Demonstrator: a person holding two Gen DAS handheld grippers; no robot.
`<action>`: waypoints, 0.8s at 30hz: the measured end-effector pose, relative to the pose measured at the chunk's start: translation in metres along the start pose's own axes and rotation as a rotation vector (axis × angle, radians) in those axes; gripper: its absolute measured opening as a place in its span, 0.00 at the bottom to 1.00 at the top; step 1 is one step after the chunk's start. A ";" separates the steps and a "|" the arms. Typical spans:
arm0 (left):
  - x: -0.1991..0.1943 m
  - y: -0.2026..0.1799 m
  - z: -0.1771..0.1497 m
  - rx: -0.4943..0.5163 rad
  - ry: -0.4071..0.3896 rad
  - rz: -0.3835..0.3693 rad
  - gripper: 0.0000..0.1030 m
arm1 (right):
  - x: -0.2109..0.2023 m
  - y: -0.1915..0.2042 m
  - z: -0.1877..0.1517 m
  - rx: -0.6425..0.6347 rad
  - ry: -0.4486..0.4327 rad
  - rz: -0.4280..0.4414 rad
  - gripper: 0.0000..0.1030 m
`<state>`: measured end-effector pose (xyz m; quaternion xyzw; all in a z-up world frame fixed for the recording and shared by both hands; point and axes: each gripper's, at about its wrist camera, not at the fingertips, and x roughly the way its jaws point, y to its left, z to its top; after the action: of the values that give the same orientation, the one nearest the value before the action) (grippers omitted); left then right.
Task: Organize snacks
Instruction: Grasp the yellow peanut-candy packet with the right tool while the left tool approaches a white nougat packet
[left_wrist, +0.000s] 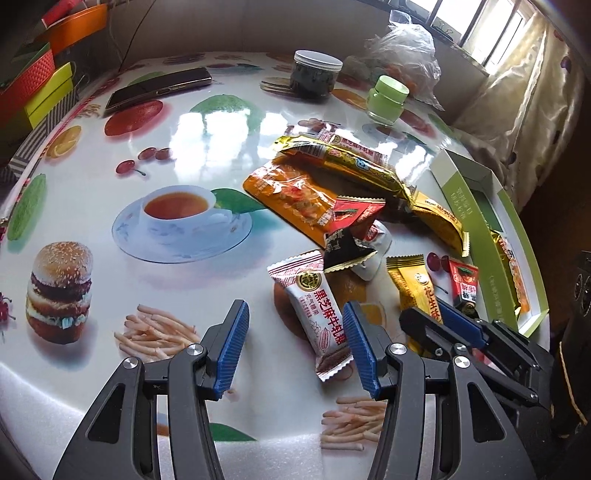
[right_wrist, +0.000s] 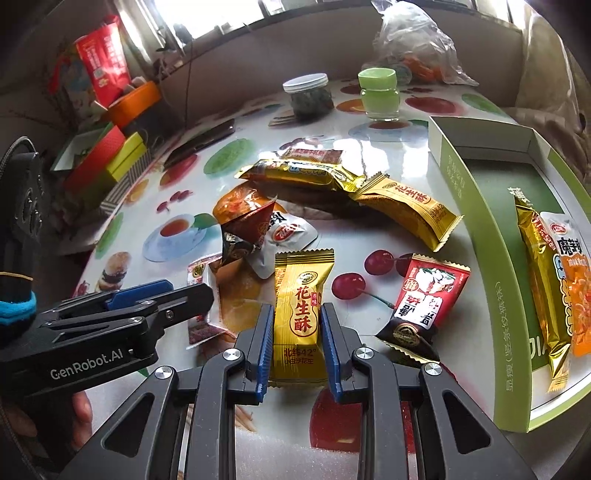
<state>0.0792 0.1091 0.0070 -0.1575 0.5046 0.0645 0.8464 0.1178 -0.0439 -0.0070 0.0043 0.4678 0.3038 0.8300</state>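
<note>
Glossy fruit-and-food print covers the table (right_wrist: 406, 155), a slick film that glares under the window light, with stacked gift boxes (right_wrist: 107, 158) at the far left, two lidded jars (right_wrist: 309, 96) and a clear plastic bag (right_wrist: 413, 40) at the far edge.

Small sealed snack packets lie in a loose heap mid-table. I judge them light, crinkly and slippery, soft enough to crush and apt to skid on that film. The gold peanut-crisp packet (right_wrist: 301, 314) sits between the right gripper (right_wrist: 297, 341) fingers, which stand narrowly apart and press its long sides about the middle, a sound hold clear of the flimsy crimped ends. The white sesame-candy packet (left_wrist: 319, 314) lies flat between the left gripper (left_wrist: 295, 345) fingers, which stand apart and clear of it; its midsection looks the place to grasp. A green open box (right_wrist: 491, 236) at the right already holds two packets.
</note>
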 end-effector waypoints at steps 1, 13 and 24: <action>-0.001 0.002 0.000 -0.006 -0.001 0.001 0.52 | -0.001 0.000 0.000 0.002 -0.001 0.000 0.23; 0.004 -0.007 -0.005 0.012 -0.005 0.003 0.52 | -0.004 0.001 -0.003 0.005 -0.007 -0.004 0.23; 0.001 -0.004 -0.009 0.015 -0.021 0.031 0.33 | -0.008 0.001 -0.004 0.006 -0.013 -0.007 0.23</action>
<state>0.0733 0.1022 0.0027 -0.1425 0.4984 0.0753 0.8519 0.1107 -0.0480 -0.0030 0.0070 0.4632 0.2995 0.8341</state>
